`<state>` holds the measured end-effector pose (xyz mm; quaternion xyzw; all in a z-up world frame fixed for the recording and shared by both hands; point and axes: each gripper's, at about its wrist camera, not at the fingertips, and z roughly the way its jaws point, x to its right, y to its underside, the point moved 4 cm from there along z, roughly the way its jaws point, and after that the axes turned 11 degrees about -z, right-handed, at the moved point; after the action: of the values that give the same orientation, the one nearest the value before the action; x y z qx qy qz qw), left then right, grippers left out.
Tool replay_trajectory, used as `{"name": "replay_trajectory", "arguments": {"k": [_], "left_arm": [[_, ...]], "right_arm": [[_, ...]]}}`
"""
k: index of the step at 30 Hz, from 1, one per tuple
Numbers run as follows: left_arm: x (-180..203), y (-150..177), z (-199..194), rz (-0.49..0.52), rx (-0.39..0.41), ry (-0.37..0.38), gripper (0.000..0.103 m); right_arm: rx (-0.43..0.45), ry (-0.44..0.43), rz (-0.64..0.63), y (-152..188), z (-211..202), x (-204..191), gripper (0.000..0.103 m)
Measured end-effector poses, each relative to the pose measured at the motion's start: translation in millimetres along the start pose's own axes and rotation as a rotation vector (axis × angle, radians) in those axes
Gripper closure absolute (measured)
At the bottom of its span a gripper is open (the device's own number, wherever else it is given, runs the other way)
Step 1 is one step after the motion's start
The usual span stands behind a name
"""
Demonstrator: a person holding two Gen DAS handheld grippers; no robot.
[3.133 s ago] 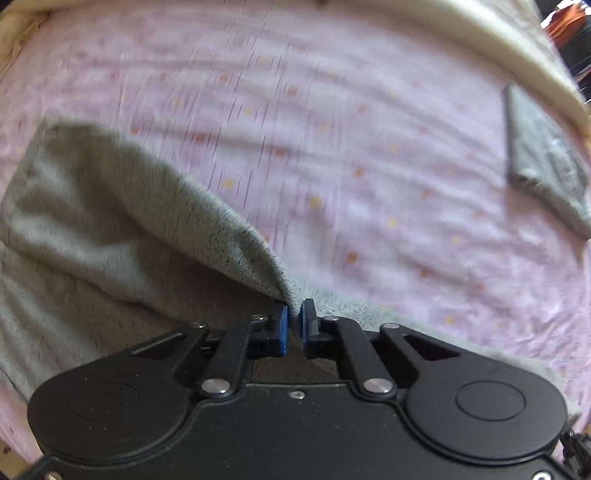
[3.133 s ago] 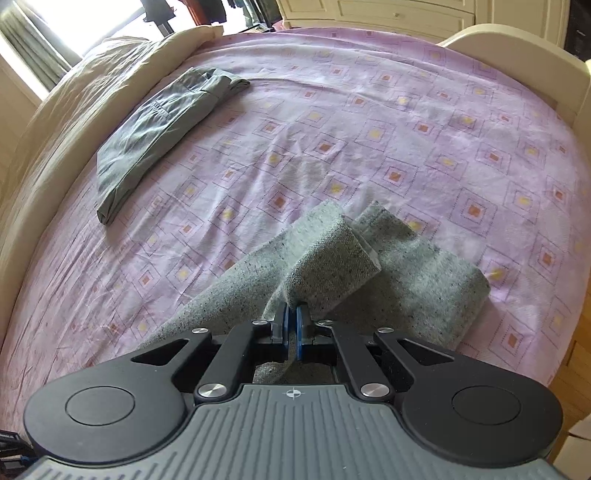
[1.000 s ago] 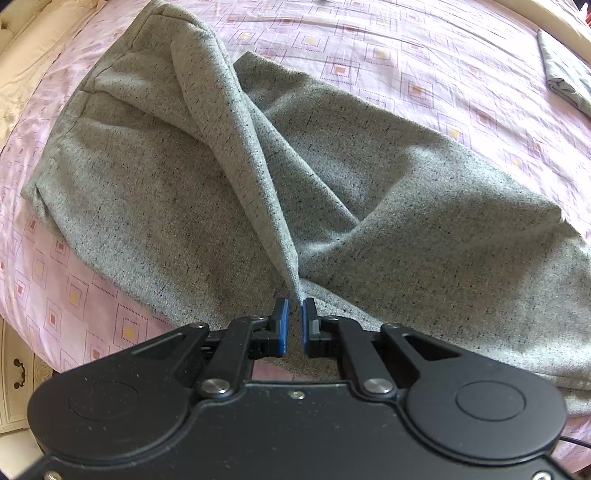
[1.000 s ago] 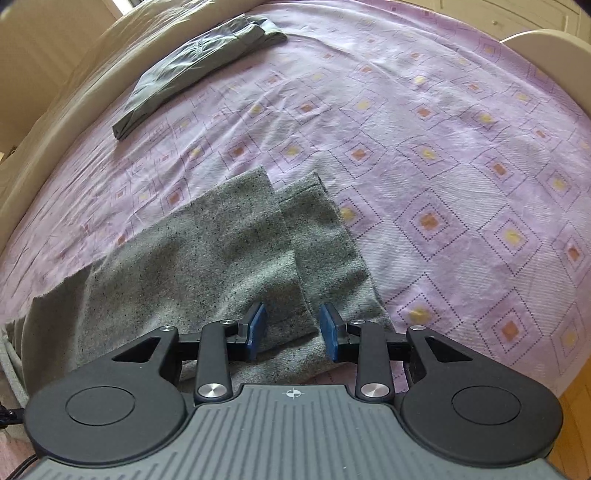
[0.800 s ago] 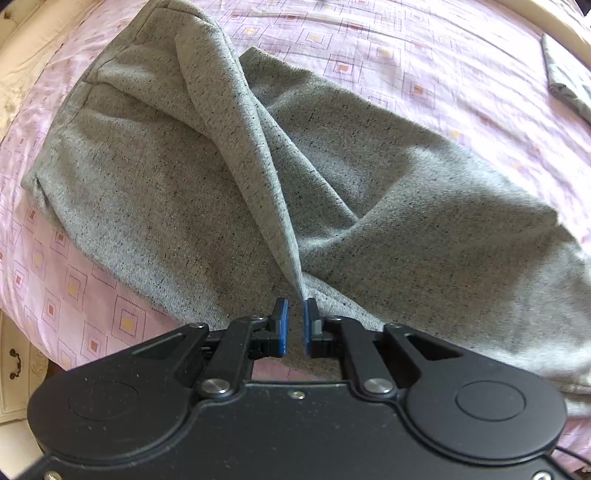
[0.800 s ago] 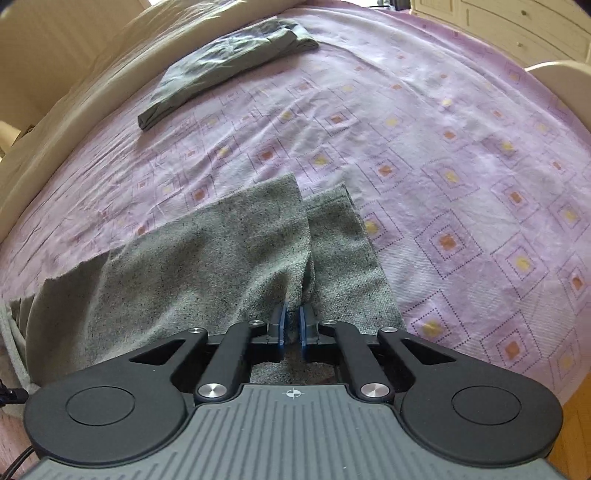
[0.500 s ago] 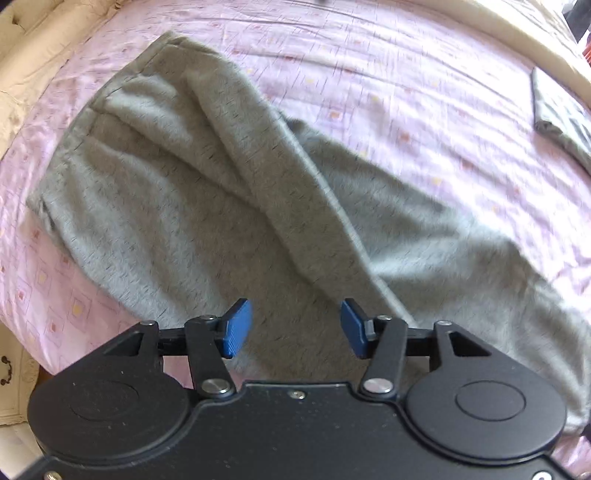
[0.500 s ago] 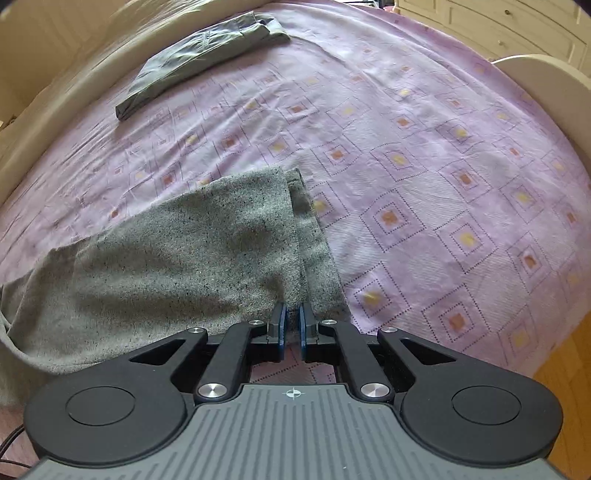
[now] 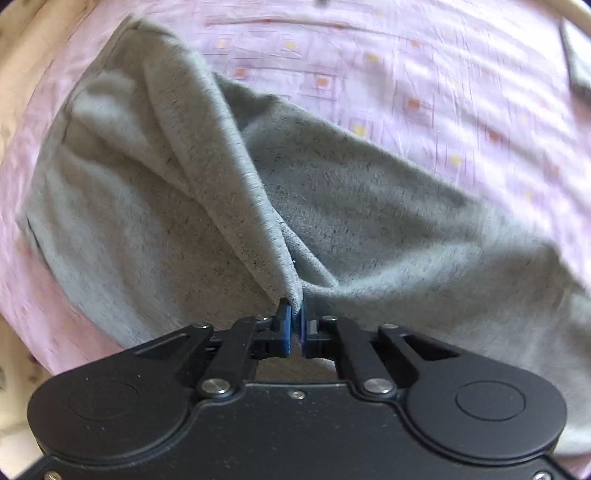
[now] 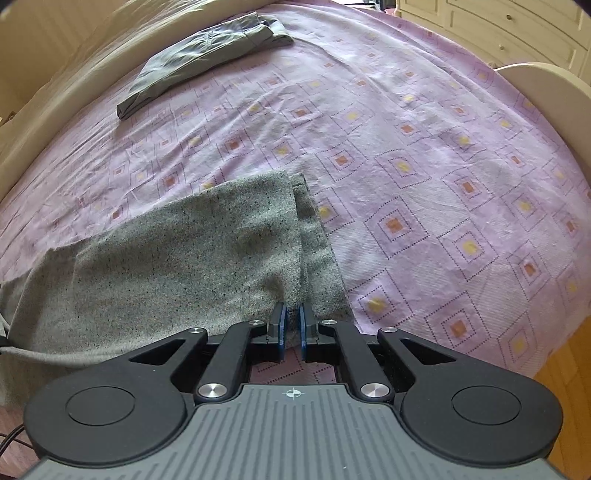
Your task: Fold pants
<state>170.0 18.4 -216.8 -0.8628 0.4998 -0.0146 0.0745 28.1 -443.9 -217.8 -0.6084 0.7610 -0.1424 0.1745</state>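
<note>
A: What is it all lying on?

B: A bed under a lilac sheet [image 10: 424,155] printed with dotted squares that have orange and yellow centres. In the right wrist view a cream quilt or padded edge [image 10: 55,70] runs down the far left side, a cream footboard [image 10: 546,85] curves at the right, and behind it stands a cream chest of drawers [image 10: 517,29]. A strip of wooden floor [image 10: 569,369] shows at the lower right.

A: Anything else on the bed?

B: A second garment, darker grey and already folded [image 10: 195,55], lies near the far left edge, well apart from the work. In the left wrist view only its corner shows at the upper right, blurred.

A: And the pants?

B: The grey flecked pants [image 9: 369,206] lie across the near side of the sheet. In the left wrist view a ridge of cloth rises from the wide end at the upper left down to the left gripper [image 9: 294,325], whose blue pads are clenched on that fold. That view is smeared with motion.

A: The other end?

B: In the right wrist view the two leg ends lie stacked, the upper hem a little short of the lower. The right gripper [image 10: 291,325] is pinched on the near edge of those hems, with cloth between the pads. Nothing blocks either gripper.
</note>
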Motion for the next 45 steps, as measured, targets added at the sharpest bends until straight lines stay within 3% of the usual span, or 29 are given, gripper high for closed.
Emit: {"name": "replay_trajectory", "arguments": {"k": [3,7,9,13,15,20,22,23,24,28,34,40,45], "left_arm": [[-9.7,7.9,-24.6,-0.017,0.061,0.057,0.098],[-29.7,35.7,-62.1,-0.024,0.164,0.159,0.098],[-39.1,51.1,-52.1,-0.042,0.123,0.159,0.097],[-47.3,73.5,-3.0,-0.061,-0.005,0.082,0.094],[-45.5,77.1,10.3,-0.042,-0.028,0.06,0.093],[-43.7,74.2,-11.6,-0.016,0.003,0.083,0.082],[-50.1,72.9,-26.6,-0.013,0.017,0.106,0.07],[-56.2,73.5,-35.3,-0.016,0.029,0.11,0.058],[-62.7,71.6,-42.2,-0.017,0.041,0.112,0.055],[-85.9,64.9,-59.4,-0.011,0.058,0.112,0.056],[-145.8,28.7,-47.1,-0.039,0.062,0.056,0.056],[-204.4,-26.9,-24.0,-0.001,0.092,0.025,0.056],[-239.3,-90.7,-5.6,0.118,0.111,0.046,0.056]], "right_arm": [[0.021,0.015,-0.025,-6.1,-7.9,-3.7,0.096],[0.113,0.072,-0.071,-15.4,-34.2,-7.6,0.096],[0.094,0.1,-0.094,-12.8,-30.5,-5.4,0.096],[-0.041,0.138,-0.098,3.6,8.2,2.0,0.095],[-0.058,0.147,-0.108,5.6,18.6,-0.3,0.095],[-0.053,0.171,-0.134,-1.6,8.4,-2.9,0.088],[-0.026,0.201,-0.136,-2.3,-1.4,-2.9,0.084],[-0.011,0.209,-0.132,-3.0,-6.7,-2.8,0.084],[0.009,0.213,-0.124,-4.1,-11.7,-2.3,0.084],[0.092,0.194,-0.088,-9.7,-33.6,-12.9,0.083],[0.132,0.056,-0.153,-18.4,-42.4,-81.3,0.083],[0.133,-0.098,-0.276,-22.0,-32.2,-202.3,0.083],[0.136,-0.204,-0.373,-20.9,-23.0,-323.6,0.083]]}}
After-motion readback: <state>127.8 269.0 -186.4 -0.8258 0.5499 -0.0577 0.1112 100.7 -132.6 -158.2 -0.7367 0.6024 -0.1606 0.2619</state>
